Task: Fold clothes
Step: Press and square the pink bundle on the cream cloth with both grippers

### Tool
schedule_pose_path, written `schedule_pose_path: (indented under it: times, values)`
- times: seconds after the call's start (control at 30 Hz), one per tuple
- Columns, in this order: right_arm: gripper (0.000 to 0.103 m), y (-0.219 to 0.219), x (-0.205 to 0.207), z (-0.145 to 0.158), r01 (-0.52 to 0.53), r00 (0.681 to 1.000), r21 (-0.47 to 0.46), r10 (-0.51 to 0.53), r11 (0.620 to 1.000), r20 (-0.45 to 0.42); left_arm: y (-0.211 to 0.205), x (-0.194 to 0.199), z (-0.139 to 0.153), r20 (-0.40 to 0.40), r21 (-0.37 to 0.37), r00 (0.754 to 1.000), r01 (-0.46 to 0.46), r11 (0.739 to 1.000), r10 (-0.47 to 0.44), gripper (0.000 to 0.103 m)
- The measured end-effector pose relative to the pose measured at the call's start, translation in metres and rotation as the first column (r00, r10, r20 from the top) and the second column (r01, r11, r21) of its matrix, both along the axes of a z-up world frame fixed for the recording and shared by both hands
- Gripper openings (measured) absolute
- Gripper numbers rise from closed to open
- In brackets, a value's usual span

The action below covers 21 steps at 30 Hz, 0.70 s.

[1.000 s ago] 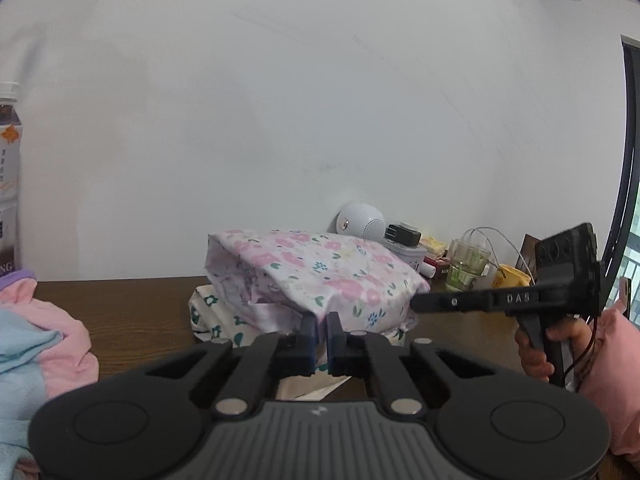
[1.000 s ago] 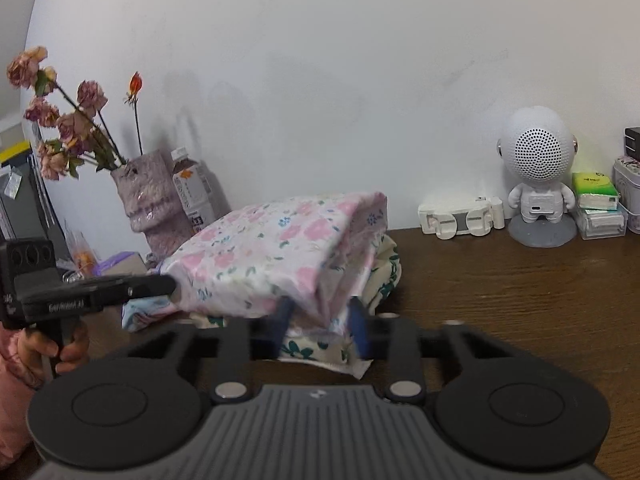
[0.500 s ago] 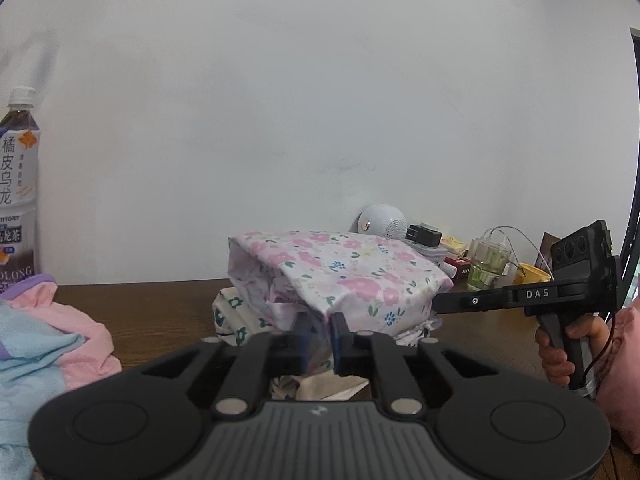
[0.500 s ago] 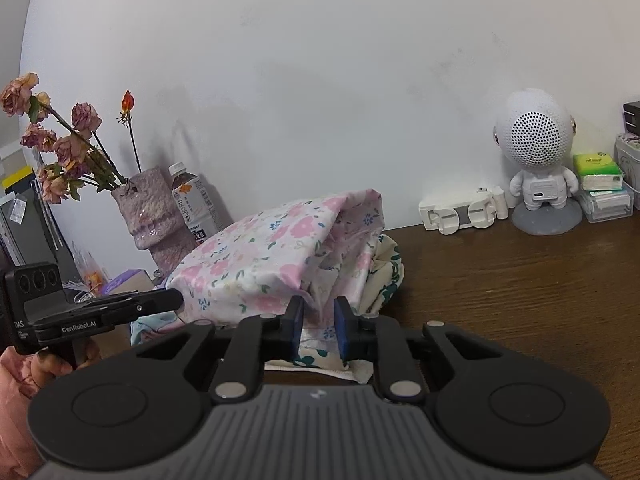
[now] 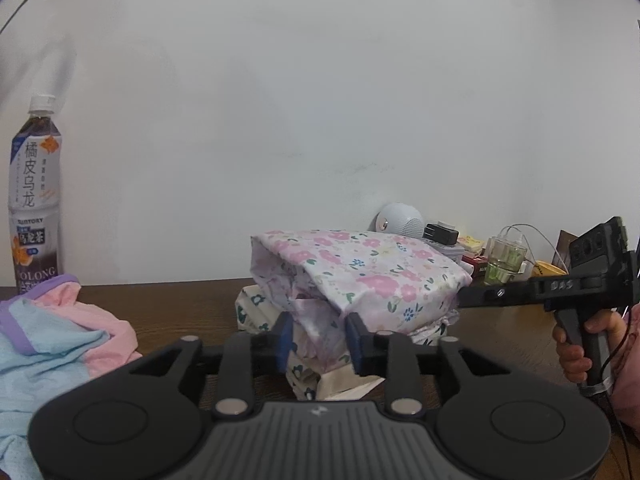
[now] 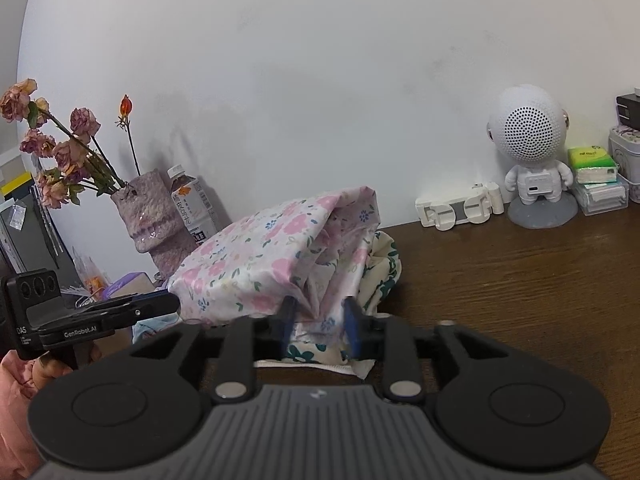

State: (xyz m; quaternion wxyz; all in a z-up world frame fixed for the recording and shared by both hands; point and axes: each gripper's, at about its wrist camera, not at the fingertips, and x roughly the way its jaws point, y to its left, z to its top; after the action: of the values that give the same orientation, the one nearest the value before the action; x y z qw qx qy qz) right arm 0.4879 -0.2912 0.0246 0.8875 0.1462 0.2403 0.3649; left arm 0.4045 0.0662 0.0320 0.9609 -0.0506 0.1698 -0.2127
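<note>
A folded pink floral garment (image 5: 360,276) lies on top of a folded white garment with green flowers (image 5: 256,308) on the brown table (image 5: 180,300). My left gripper (image 5: 318,340) is open, its fingers either side of the floral garment's near corner. The other gripper shows at the right of the left wrist view (image 5: 520,292), its tip at the pile's far end. In the right wrist view the floral garment (image 6: 272,256) sits just past my right gripper (image 6: 318,326), which is open around its near edge. The left gripper also shows in the right wrist view (image 6: 120,312).
A pink and blue garment (image 5: 52,340) lies at the left. A tea bottle (image 5: 34,200) stands by the wall. A vase of dried flowers (image 6: 152,220), a white robot speaker (image 6: 532,152), tissue packs (image 6: 592,164) and a glass (image 5: 506,260) line the back.
Both grippers have opened from nearly shut. The floral garment has settled onto the pile, and both grippers have drawn slightly back.
</note>
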Motion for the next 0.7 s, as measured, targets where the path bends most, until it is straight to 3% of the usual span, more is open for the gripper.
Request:
schedule_pose_path:
  times: [0.23,0.33,0.53,0.7]
  values:
    - [0.037,-0.005,0.001,0.004,0.01,1.0,0.055,-0.011,0.998,0.006,-0.011,0.0,-0.002,0.025,0.07,1.0,0.0,0.998,-0.001,0.027]
    - [0.03,-0.004,0.005,0.0,0.008,1.0,0.057,-0.007,0.998,-0.018,-0.011,-0.001,-0.002,0.036,0.072,0.999,-0.006,0.997,0.003,0.027]
    - [0.032,-0.007,0.003,0.003,-0.014,1.0,0.101,0.016,0.995,-0.022,-0.009,-0.004,0.003,0.05,0.027,0.998,0.044,0.999,-0.045,0.03]
    - [0.032,-0.003,0.005,0.001,-0.007,1.0,0.078,0.009,0.997,-0.027,-0.019,-0.004,-0.002,0.041,0.091,0.998,0.043,0.995,-0.047,0.03]
